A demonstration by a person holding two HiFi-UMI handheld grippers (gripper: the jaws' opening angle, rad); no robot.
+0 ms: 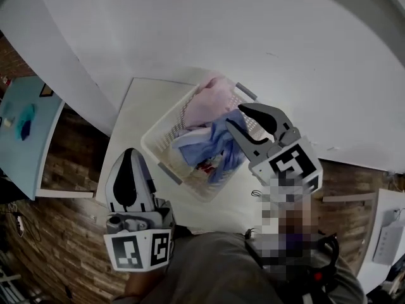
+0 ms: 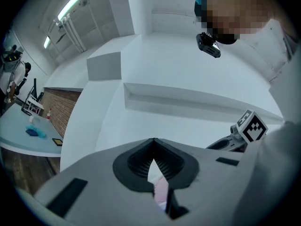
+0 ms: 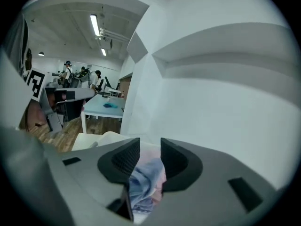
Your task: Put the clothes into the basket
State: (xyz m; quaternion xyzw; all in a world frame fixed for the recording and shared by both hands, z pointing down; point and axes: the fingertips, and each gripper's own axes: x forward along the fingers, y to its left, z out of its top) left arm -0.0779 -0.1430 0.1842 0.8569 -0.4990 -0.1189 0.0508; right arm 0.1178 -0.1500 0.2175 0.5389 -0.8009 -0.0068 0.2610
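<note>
A white laundry basket [image 1: 163, 120] stands on a small white table [image 1: 136, 106]. A pink garment [image 1: 209, 103] and a crumpled blue garment [image 1: 212, 145] lie inside it. My right gripper [image 1: 236, 116] hovers over the basket's right side, open, with nothing between its jaws. In the right gripper view the blue garment [image 3: 142, 185] shows below the gap of the right gripper [image 3: 150, 147], apart from the pads. My left gripper [image 1: 130, 154] sits over the table left of the basket, shut, tips touching and empty. The left gripper [image 2: 153, 141] faces the white wall.
A white wall with a ledge [image 1: 266, 37] rises just behind the basket. A light blue table [image 1: 19, 138] stands at the far left on a wooden floor [image 1: 73, 147]. The basket has grey handles [image 1: 247, 92]. A white power strip [image 1: 387, 236] lies at the lower right.
</note>
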